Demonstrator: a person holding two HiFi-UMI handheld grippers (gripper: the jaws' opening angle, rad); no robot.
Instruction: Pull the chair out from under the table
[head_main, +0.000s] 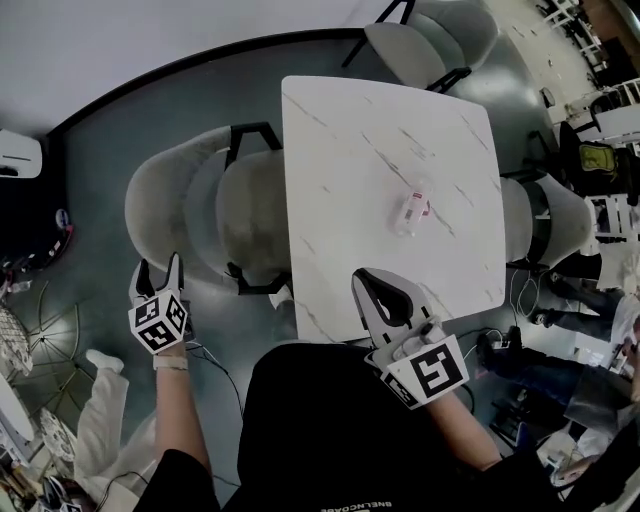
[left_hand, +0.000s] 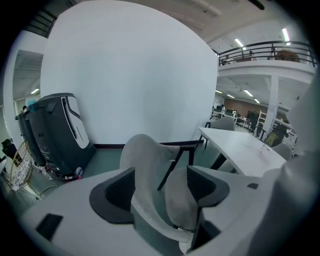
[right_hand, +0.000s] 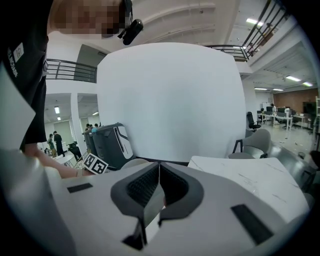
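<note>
My left claw (head_main: 160, 263), at the lower left, is spread wide and released. The chair (head_main: 200, 215) backrest shows between its jaws, not gripped. The chair sits tucked against the bench (head_main: 340, 170) on its left side. My right claw (head_main: 366, 282) is clenched empty over the bench's near edge.

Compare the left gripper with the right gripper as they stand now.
The left gripper has its jaws apart; the right gripper has them together. The left gripper hangs over the floor beside the grey chair, aimed at its back; the right gripper is over the white table, at its near edge. Both are empty.
</note>
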